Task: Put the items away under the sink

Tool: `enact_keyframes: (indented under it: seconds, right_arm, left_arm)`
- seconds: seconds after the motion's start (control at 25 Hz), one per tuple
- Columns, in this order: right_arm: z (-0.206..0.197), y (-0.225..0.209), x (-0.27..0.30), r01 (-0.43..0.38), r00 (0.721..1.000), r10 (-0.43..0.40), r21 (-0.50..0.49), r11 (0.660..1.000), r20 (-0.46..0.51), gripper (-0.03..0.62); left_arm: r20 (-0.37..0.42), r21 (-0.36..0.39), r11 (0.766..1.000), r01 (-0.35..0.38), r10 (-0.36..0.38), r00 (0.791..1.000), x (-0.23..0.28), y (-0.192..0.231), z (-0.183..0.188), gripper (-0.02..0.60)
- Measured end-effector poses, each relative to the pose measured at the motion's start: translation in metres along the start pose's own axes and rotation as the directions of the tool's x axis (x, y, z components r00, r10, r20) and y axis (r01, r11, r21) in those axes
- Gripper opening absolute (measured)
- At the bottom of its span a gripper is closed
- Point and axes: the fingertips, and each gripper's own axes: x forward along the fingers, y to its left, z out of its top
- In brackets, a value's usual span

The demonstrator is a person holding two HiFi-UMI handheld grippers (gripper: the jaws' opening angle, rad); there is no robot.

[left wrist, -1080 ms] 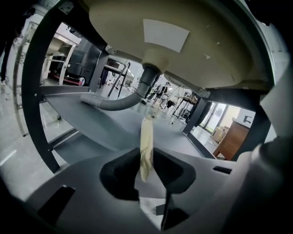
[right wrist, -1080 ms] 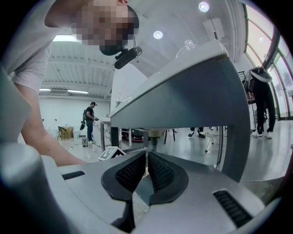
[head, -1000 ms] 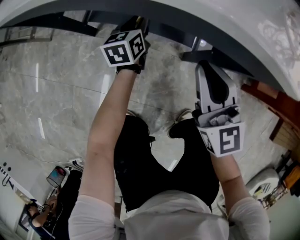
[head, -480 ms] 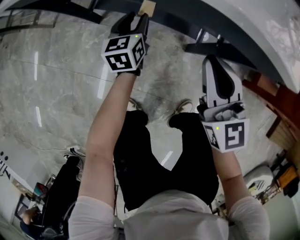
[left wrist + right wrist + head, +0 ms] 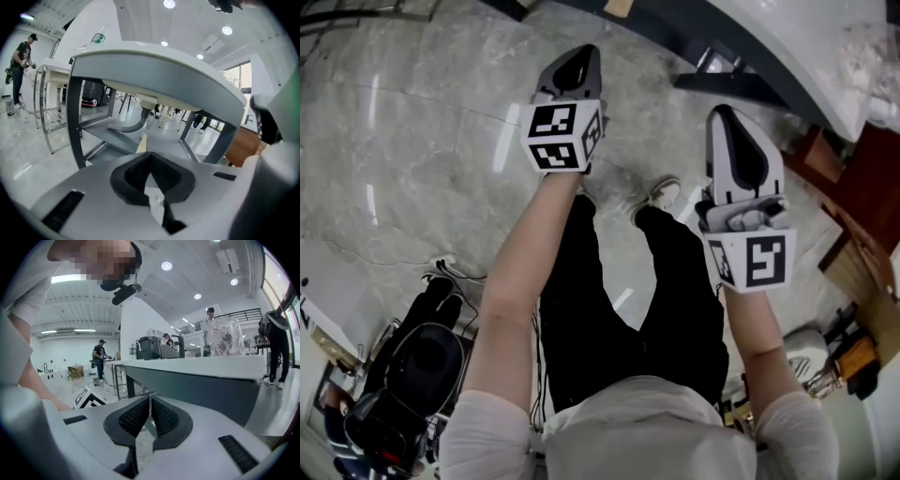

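My left gripper hangs over the marble floor, shut and holding nothing; its pads meet in the left gripper view. Ahead of it stands the sink table, with a white top on a dark frame. On its lower shelf lie a grey drain hose and a small tan piece, which also shows at the head view's top edge. My right gripper is shut and holds nothing, beside the table's edge.
My legs and shoes are below the grippers. A black bag with gear lies on the floor at lower left. Brown wooden furniture stands at right. A metal rack and a person are left of the sink.
Both grippers have drawn back from under the sink table toward me. The head view has tipped down, so the table now shows only at the top edge.
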Motion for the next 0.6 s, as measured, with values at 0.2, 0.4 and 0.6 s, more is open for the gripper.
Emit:
enact_keyframes:
  seconds: [0.2, 0.4, 0.6]
  right_arm:
    - [0.045, 0.020, -0.023, -0.040, 0.999, 0.041, -0.028, 0.999, 0.001, 0.041]
    - [0.074, 0.008, -0.044, -0.015, 1.000, 0.015, -0.016, 1.000, 0.003, 0.041]
    - [0.084, -0.014, -0.066, 0.028, 0.999, -0.028, -0.032, 0.999, 0.015, 0.041]
  left_arm:
    - [0.052, 0.024, 0.999, 0.027, -0.028, 0.998, -0.066, -0.044, 0.046, 0.002]
    - [0.109, 0.069, 0.997, 0.037, -0.045, 0.993, -0.113, -0.074, 0.098, 0.002]
    - [0.163, 0.092, 0.995, 0.028, -0.043, 0.986, -0.155, -0.079, 0.130, 0.002]
